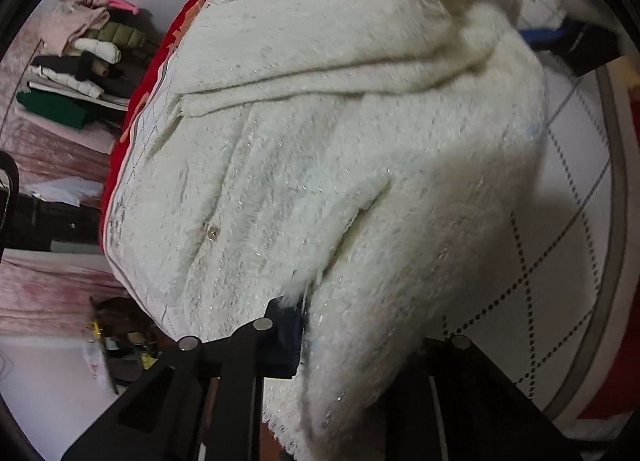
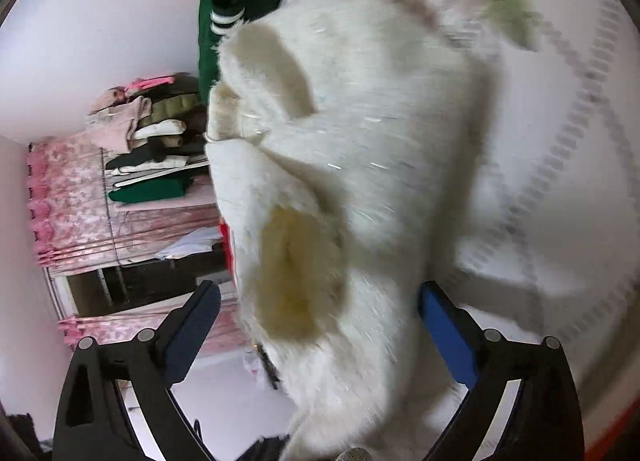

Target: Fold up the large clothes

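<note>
A quilted white bed cover point(image 1: 568, 189) with dotted diamond lines carries the fluffy cream cardigan point(image 1: 320, 165) — shaggy, flecked with glinting thread, one sleeve folded across its body, a small button on the front. A green garment point(image 2: 212, 21) lies past its far edge. Off to the side, folded clothes point(image 1: 80, 73) are stacked. The left gripper point(image 1: 340, 341) is clamped on the cardigan's near edge; the right gripper point(image 2: 320, 325) stands wide open, fabric between its fingers.
</note>
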Action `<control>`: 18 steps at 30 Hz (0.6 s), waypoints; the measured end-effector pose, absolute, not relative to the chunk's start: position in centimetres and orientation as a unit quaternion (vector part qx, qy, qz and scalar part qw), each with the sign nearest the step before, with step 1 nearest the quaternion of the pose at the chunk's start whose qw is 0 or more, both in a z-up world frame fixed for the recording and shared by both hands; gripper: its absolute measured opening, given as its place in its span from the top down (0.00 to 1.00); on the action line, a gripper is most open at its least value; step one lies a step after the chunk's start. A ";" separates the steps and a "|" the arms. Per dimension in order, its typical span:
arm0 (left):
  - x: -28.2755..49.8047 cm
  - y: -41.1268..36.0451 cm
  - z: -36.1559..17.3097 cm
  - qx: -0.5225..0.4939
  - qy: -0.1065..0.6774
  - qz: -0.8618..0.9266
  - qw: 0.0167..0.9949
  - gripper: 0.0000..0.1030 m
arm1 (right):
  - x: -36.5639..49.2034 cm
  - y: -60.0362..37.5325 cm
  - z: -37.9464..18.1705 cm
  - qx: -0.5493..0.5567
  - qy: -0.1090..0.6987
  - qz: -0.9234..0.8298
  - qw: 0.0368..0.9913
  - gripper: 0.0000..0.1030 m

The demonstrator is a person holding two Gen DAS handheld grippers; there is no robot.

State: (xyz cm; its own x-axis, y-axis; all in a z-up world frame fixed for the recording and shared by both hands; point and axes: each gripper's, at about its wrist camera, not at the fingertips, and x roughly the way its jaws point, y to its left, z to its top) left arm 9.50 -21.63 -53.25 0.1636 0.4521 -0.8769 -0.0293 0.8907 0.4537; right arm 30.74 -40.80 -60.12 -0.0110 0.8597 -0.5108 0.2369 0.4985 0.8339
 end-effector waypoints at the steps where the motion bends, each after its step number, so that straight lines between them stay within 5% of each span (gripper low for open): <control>1: 9.6 -21.3 -52.9 0.160 0.625 0.160 0.747 0.86 | 31.2 -40.0 -60.3 0.410 0.663 0.269 0.565 0.02; 3: 9.7 -20.6 -52.1 0.148 0.623 0.155 0.752 0.87 | 32.0 -38.5 -61.6 0.406 0.690 0.238 0.550 0.09; 4: 9.9 -20.1 -51.8 0.140 0.623 0.153 0.754 0.87 | 32.1 -38.2 -61.7 0.409 0.692 0.221 0.552 0.42; 7: 10.1 -19.1 -50.3 0.117 0.621 0.144 0.762 0.87 | 32.6 -37.1 -61.2 0.407 0.703 0.173 0.557 0.67; 18: 11.7 -8.1 -43.2 0.009 0.609 0.107 0.786 0.87 | 36.2 -25.5 -46.6 0.293 0.699 0.144 0.637 0.75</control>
